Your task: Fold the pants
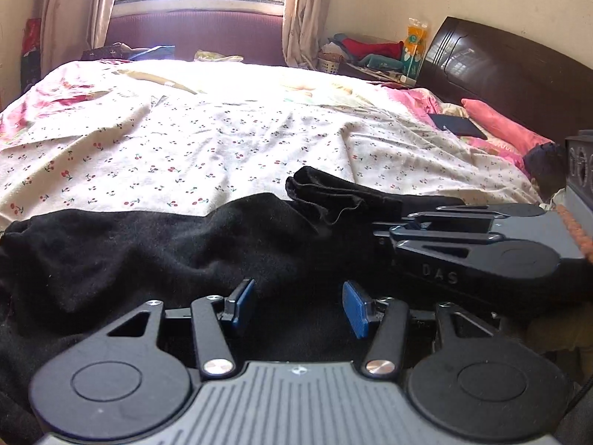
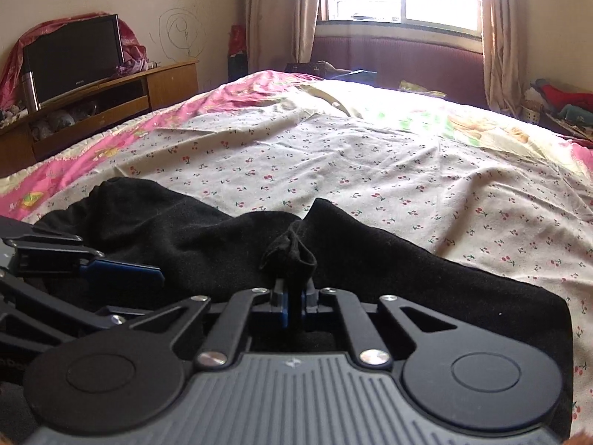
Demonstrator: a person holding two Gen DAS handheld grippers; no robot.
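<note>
Black pants (image 1: 129,248) lie across the near edge of a bed with a cherry-print sheet (image 1: 222,141). My left gripper (image 1: 298,306) is open, its blue pads apart just above the black fabric, holding nothing. My right gripper (image 2: 295,302) is shut on a pinched fold of the pants (image 2: 292,248), which bunches up above the pads. In the left wrist view the right gripper (image 1: 381,228) comes in from the right with a raised fold of the cloth (image 1: 326,193) at its tips. In the right wrist view the left gripper's fingers (image 2: 126,272) show at the left over the pants (image 2: 407,270).
A dark wooden headboard (image 1: 500,70), a pink pillow (image 1: 500,122) and a dark flat object (image 1: 457,126) are at the right of the bed. A cluttered side table (image 1: 370,55) stands by the window. A TV (image 2: 74,59) on a wooden cabinet (image 2: 111,96) stands left of the bed.
</note>
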